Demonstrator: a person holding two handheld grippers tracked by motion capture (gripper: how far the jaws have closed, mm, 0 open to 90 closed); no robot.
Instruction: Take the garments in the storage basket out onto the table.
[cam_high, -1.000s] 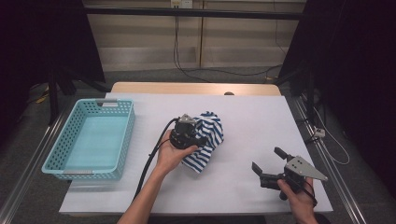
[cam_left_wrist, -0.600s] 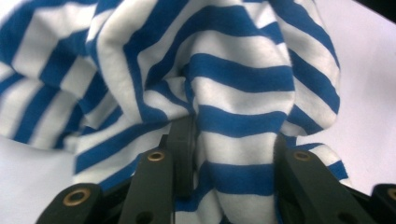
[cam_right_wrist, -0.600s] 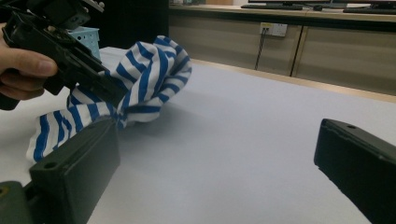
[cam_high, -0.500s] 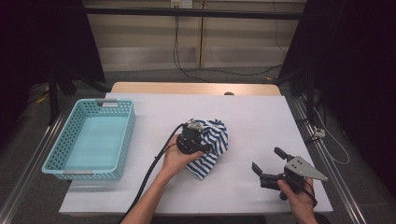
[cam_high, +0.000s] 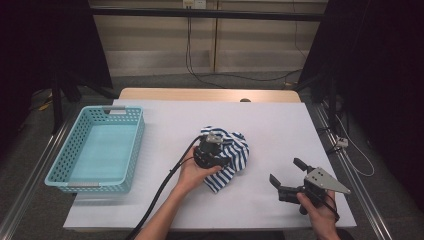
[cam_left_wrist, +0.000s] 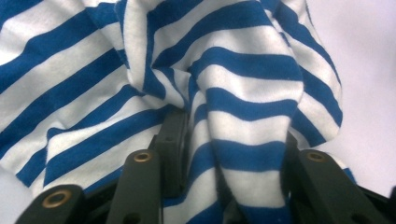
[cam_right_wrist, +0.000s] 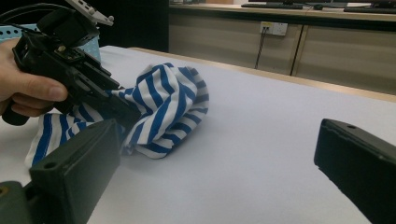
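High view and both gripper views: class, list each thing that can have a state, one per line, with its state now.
Striped cloth: crumpled in a heap on the table, a fold between the left gripper's jaws.
Basket: upright, nothing inside.
Left gripper: jaws have just been opening, cloth between them.
Right gripper: open, holding nothing, apart from the cloth.

Left tongs (cam_high: 216, 145) lowered onto the crumpled blue-and-white striped cloth (cam_high: 235, 155) near the middle of the white surface (cam_high: 280, 125), shifted a little toward the surface's right edge along with the hand (cam_high: 192, 172). Jaws just been opening, a fold of the striped fabric between them in the left gripper view, pads not clearly pressing on it. Cloth bunched differently: heap now pushed slightly rightward, its lower flap spread toward the near edge under the hand.
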